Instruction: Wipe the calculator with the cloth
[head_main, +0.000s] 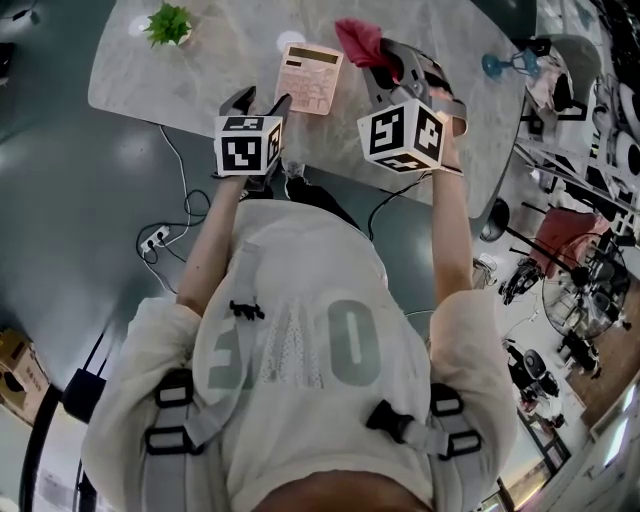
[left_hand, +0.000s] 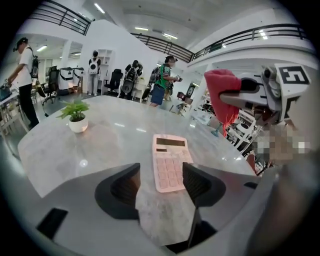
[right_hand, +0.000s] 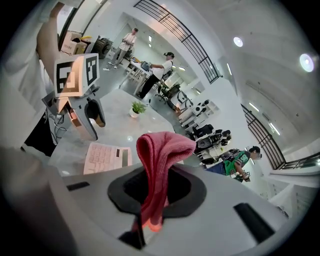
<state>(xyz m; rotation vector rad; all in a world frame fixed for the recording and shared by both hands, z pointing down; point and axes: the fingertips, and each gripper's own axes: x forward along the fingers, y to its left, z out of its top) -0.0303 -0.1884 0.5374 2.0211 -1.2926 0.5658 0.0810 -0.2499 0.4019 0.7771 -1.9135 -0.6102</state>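
Wipe not started. Right gripper (right_hand: 156, 186) jaws clamp the red cloth (head_main: 361, 42), apparently clear of the pink calculator (head_main: 310, 78), which lies flat on the desk (head_main: 200, 72). Left gripper (left_hand: 161, 186) jaws wide, empty, at the calculator's near edge.

Left gripper (left_hand: 160, 182) stands jaws apart, right gripper (right_hand: 155, 192) pinches the cloth (right_hand: 162, 145), both seemingly tilted downward.

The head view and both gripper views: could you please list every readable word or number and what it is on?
"O" and "E": large pale letters on the person's shirt, upside down here; the middle letter is too faint, possibly "ONE".
Calculator: key and display print too small to read.
Marker cubes: square patterns only, no words.
Bystander's green jersey: white print too blurred to read.
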